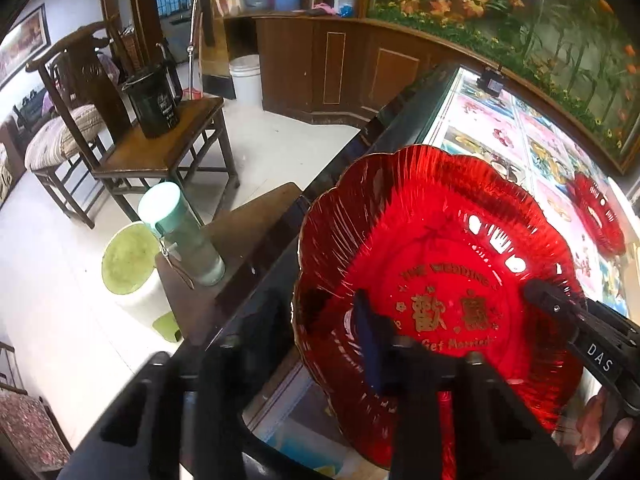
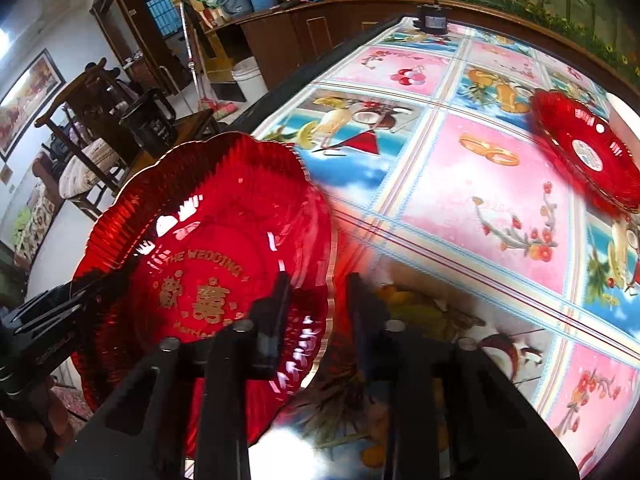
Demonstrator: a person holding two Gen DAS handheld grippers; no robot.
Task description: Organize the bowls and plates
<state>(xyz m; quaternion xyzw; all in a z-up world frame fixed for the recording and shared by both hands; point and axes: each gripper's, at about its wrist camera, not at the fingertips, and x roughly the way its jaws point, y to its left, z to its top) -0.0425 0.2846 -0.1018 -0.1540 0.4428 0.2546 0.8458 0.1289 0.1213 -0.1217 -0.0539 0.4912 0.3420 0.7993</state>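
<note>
- The large red scalloped plate (image 1: 436,280), with gilt wedding lettering, sits at the near-left edge of the counter (image 2: 480,200), its rim overhanging the dark border.
- The left tool (image 1: 320,328) is clamped on the plate's left rim, one finger over the inside and the other outside.
- The right tool (image 2: 316,312) is clamped on the opposite rim in the same way; it shows in the left view as the black bar marked DAS.
- Judged purpose: opposed rim grips keep a wide, shallow, slippery plate level for a two-handed lift.
- A second red plate (image 2: 588,152) lies well apart at the far right, probably the stacking target.
- Count: two red plates; no bowls visible; two tools.
</note>
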